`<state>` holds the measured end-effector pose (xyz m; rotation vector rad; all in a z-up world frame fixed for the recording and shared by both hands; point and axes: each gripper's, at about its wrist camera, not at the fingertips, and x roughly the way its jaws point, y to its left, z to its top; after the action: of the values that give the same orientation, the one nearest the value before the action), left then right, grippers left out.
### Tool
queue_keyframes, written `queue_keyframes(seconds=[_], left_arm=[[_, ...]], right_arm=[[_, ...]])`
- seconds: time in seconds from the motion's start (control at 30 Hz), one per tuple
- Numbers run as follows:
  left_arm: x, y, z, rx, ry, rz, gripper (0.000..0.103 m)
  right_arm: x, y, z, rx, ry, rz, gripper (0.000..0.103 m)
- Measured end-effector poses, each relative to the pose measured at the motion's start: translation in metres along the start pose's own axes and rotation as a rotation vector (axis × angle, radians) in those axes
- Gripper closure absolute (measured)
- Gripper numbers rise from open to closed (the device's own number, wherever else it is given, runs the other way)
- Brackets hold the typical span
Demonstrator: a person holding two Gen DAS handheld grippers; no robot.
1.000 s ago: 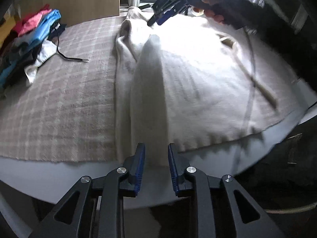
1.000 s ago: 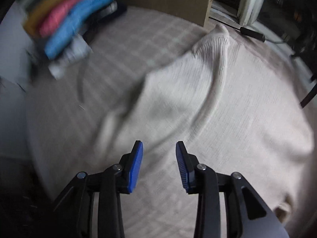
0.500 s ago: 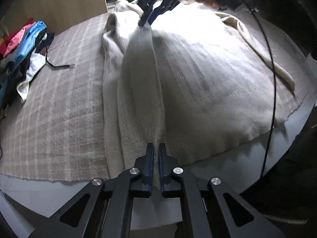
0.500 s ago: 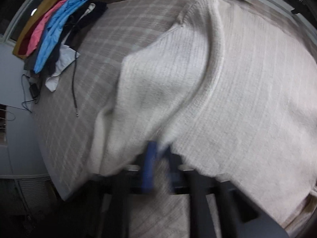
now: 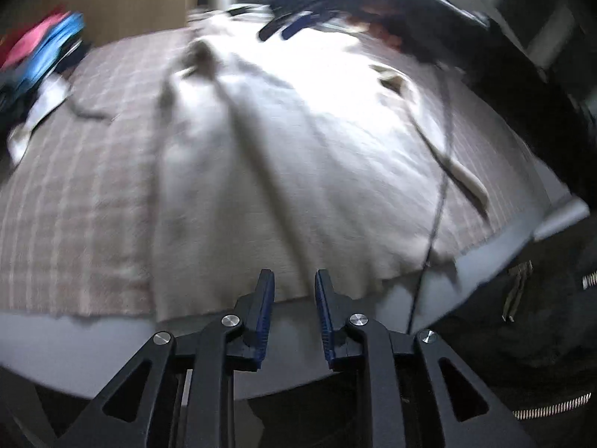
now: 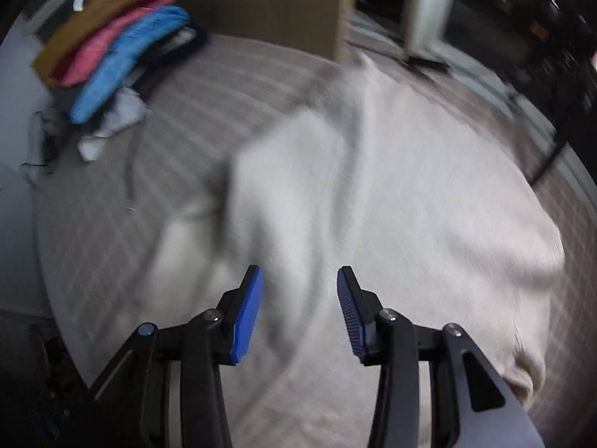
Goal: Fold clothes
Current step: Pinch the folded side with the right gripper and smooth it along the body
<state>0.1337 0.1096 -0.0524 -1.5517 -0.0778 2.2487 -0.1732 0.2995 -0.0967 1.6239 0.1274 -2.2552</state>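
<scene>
A cream ribbed-knit sweater (image 5: 283,156) is lying spread on a plaid woven blanket (image 5: 74,194) covering the worktop, one side folded inward into a long soft ridge. Bright folded clothes (image 6: 112,48) are sitting stacked at the far corner. Half a second ago both jaws were pinching the folded edge; now the left gripper (image 5: 293,283) and right gripper (image 6: 300,283) are opening, jaws partly apart, gripping nothing, with knit beneath.

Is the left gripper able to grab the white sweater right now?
Probably yes. The left gripper hangs right over the sweater's near edge, its jaws are opening with nothing between them, and nothing blocks the way.
</scene>
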Motion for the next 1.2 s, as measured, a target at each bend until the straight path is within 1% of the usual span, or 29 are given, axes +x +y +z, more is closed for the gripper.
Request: queue_keyframes(seconds=[0.07, 0.17, 0.27, 0.37, 0.4, 0.43, 0.47, 0.5, 0.53, 0.57, 0.67, 0.77, 0.87, 0.97, 1.0, 1.1, 1.17, 1.2], left_arm=[[0.008, 0.006, -0.001, -0.045, 0.016, -0.001, 0.082], [0.029, -0.007, 0.002, -0.052, 0.042, -0.023, 0.080], [0.043, -0.020, 0.004, -0.030, 0.066, -0.030, 0.076], [0.051, -0.025, 0.006, -0.037, 0.059, -0.044, 0.076], [0.053, -0.026, 0.006, -0.034, 0.052, -0.047, 0.076], [0.055, -0.028, 0.006, -0.031, 0.045, -0.051, 0.079], [0.055, -0.027, 0.006, -0.030, 0.036, -0.057, 0.085], [0.056, -0.026, 0.006, -0.031, 0.028, -0.065, 0.097], [0.056, -0.023, 0.006, -0.042, 0.019, -0.079, 0.097], [0.055, -0.018, 0.005, -0.061, 0.007, -0.093, 0.097], [0.043, -0.006, 0.001, -0.103, -0.025, -0.122, 0.097], [0.022, 0.006, 0.000, -0.138, -0.065, -0.131, 0.097], [-0.002, 0.019, -0.001, -0.167, -0.115, -0.111, 0.097], [-0.016, 0.033, 0.000, -0.166, -0.156, -0.064, 0.097], [-0.014, 0.039, 0.001, -0.174, -0.156, -0.059, 0.097], [0.010, 0.059, 0.001, -0.209, -0.090, -0.032, 0.097], [0.026, 0.072, -0.003, -0.216, -0.033, 0.022, 0.097], [0.029, 0.076, -0.005, -0.224, -0.025, 0.021, 0.094]], right_arm=[[0.006, 0.014, 0.011, -0.028, -0.001, 0.012, 0.062], [0.026, 0.030, 0.031, -0.067, 0.012, -0.040, 0.062], [0.048, 0.045, 0.051, -0.103, 0.030, -0.096, 0.062], [0.069, 0.042, 0.061, -0.115, 0.069, -0.177, 0.062], [0.070, 0.037, 0.062, -0.118, 0.068, -0.181, 0.062], [0.071, 0.036, 0.063, -0.115, 0.064, -0.172, 0.062], [0.071, 0.035, 0.065, -0.112, 0.060, -0.159, 0.066], [0.071, 0.034, 0.067, -0.108, 0.056, -0.147, 0.071], [0.071, 0.033, 0.068, -0.104, 0.052, -0.134, 0.086], [0.071, 0.033, 0.070, -0.102, 0.048, -0.124, 0.094], [0.066, 0.040, 0.076, -0.103, 0.039, -0.105, 0.094], [0.064, 0.039, 0.088, -0.056, 0.042, -0.062, 0.094], [0.065, 0.039, 0.100, -0.007, 0.035, -0.024, 0.094], [0.072, 0.043, 0.110, 0.018, 0.028, -0.027, 0.094], [0.075, 0.044, 0.112, 0.023, 0.029, -0.030, 0.094], [0.093, 0.055, 0.115, 0.007, 0.049, -0.070, 0.094], [0.103, 0.062, 0.116, -0.025, 0.059, -0.087, 0.093], [0.107, 0.065, 0.116, -0.041, 0.063, -0.096, 0.092]])
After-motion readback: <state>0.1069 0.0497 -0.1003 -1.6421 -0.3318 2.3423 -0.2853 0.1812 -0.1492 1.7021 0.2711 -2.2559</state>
